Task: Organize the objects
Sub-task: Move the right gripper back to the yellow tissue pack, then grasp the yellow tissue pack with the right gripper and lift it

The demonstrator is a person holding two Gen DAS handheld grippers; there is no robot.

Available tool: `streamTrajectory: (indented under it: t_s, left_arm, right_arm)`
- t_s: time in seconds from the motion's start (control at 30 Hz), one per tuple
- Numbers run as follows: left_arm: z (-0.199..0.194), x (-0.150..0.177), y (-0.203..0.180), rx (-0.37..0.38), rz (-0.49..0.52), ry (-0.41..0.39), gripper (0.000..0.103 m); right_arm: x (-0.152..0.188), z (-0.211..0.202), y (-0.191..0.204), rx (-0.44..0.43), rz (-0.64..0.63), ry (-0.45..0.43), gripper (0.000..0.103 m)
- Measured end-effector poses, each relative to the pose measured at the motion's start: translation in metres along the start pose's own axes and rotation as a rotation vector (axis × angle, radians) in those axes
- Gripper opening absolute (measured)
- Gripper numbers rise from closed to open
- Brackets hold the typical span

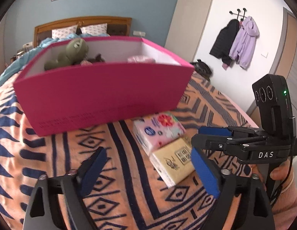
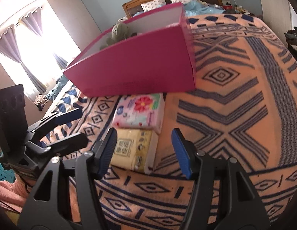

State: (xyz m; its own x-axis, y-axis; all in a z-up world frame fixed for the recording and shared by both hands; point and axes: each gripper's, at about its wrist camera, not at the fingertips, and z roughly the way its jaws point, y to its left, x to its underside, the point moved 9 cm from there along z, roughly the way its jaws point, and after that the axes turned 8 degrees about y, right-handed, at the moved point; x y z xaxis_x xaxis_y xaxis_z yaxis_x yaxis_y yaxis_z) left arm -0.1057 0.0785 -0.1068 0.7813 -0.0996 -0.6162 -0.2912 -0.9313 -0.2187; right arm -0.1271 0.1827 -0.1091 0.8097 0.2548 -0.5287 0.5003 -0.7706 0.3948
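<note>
1. The orange blanket with dark blue geometric pattern (image 2: 234, 99) covered the bed and carried everything; broad bare cloth lay to the right of the packs, giving free room there.
2. The magenta cardboard box with white inside (image 1: 102, 95) stood open-topped beyond the packs, an olive plush toy (image 1: 71, 53) already in it; its near wall stood just behind the far pack.
3. The pink tissue pack printed with a red flower (image 2: 138, 111) lay nearest the box, touching the pale yellow tissue pack (image 2: 133, 149) on its near side, so the two formed one row running away from the grippers toward the box.
4. The right gripper (image 2: 144, 149) was the closer one: its blue-padded jaws stood apart, the left pad just beside the yellow pack's left edge, nothing clamped.
5. The left gripper (image 1: 148, 170) hung with jaws wide apart and empty, the yellow pack ahead and toward its right finger.
6. Judged from this, the yellow pack looked the next pick, likely by the right gripper.
</note>
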Motion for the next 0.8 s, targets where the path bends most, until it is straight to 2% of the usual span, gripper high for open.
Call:
streamTrajectory:
  t_s: [0.17, 0.2, 0.27, 0.43, 0.63, 0.8]
  left_arm:
    - [0.011, 0.008, -0.013, 0.057, 0.025, 0.052, 0.073]
    - [0.013, 0.009, -0.016, 0.066, 0.029, 0.060, 0.072]
    - [0.018, 0.012, -0.021, 0.090, 0.037, 0.080, 0.066]
    - [0.028, 0.020, -0.030, 0.153, 0.033, 0.135, 0.054]
    - [0.028, 0.023, -0.030, 0.181, 0.008, 0.147, 0.054]
    - [0.030, 0.026, -0.027, 0.168, -0.006, 0.166, 0.054]
  right_arm:
    - [0.013, 0.004, 0.001, -0.019, 0.007, 0.032, 0.060]
    - [0.015, 0.005, 0.001, -0.022, 0.005, 0.038, 0.057]
    - [0.018, 0.006, 0.003, -0.033, 0.002, 0.045, 0.046]
    - [0.019, 0.011, 0.002, -0.060, 0.018, 0.062, 0.037]
    - [0.019, 0.012, 0.002, -0.081, 0.031, 0.060, 0.037]
    - [0.021, 0.012, 0.001, -0.086, 0.038, 0.062, 0.037]
